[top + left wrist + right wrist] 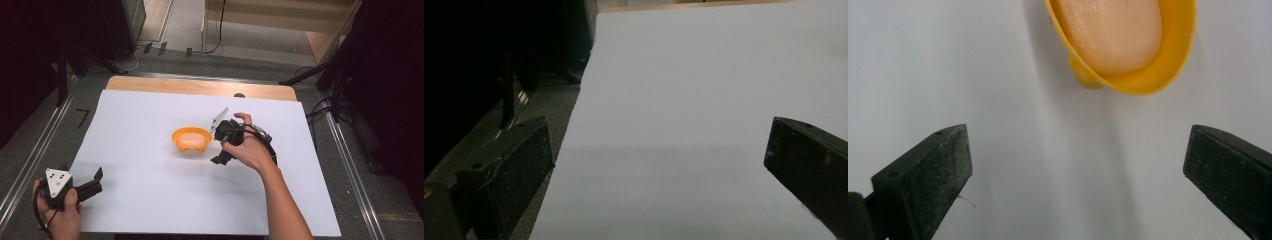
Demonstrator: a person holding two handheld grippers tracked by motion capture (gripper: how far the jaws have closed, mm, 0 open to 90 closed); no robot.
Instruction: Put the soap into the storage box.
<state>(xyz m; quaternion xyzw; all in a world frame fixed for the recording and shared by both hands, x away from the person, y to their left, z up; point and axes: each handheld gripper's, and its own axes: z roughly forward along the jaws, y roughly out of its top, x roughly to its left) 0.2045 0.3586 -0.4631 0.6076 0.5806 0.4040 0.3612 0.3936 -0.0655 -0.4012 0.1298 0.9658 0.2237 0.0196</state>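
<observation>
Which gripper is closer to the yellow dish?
The right gripper: it hovers just right of the yellow dish, jaws open. The left gripper sits far off near the white sheet's front-left corner.

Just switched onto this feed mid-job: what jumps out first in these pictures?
A yellow dish holding a pale orange bar of soap sits mid-sheet on the white paper. The right gripper hovers open just beside it, jaws pointed at the dish. The left gripper rests open at the paper's near left corner.
</observation>
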